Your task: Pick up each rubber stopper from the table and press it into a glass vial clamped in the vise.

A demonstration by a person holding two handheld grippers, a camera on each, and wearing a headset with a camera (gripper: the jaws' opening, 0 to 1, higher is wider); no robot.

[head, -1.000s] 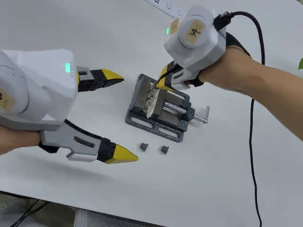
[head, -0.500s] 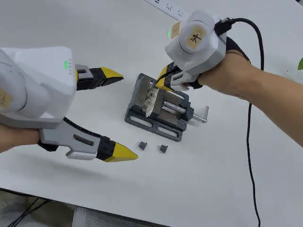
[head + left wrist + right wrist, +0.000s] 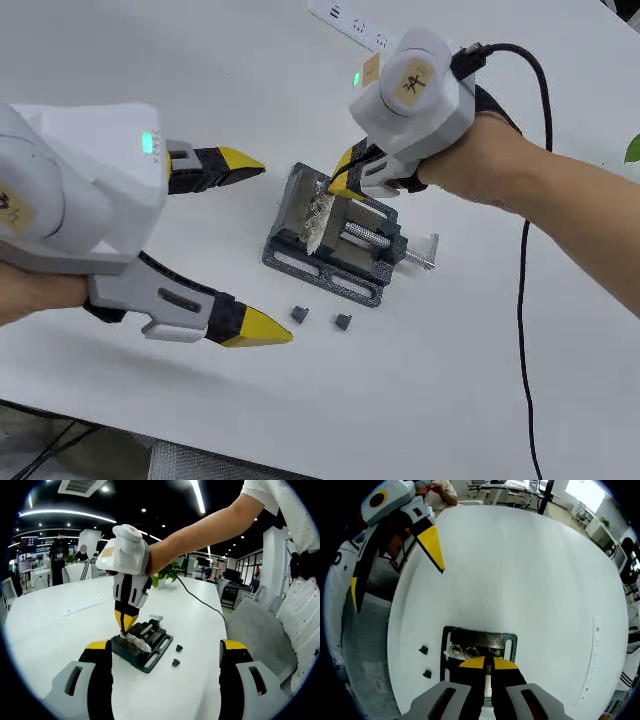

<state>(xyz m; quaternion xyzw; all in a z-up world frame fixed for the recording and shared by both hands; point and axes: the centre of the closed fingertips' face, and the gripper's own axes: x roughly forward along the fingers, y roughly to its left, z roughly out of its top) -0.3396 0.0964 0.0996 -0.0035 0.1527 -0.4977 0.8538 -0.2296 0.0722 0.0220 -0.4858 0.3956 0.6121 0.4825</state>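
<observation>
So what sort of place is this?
Likely an open-plan office or lab: a big white table, ceiling strip lights, a chair, and a small vise set up for bench work.

Little differs. The right tongs [image 3: 338,184], jaws closed, have sunk a shade lower over the vise [image 3: 320,270]. Their yellow tips now sit nearer the tops of the glass vials [image 3: 318,215] directly beneath them. The hand [image 3: 470,160] behind the tongs has dipped with them. The head view itself has slid slightly, so more of the white power strip [image 3: 350,18] beyond the tongs shows. That shift is the camera's, not a move of the things.
</observation>
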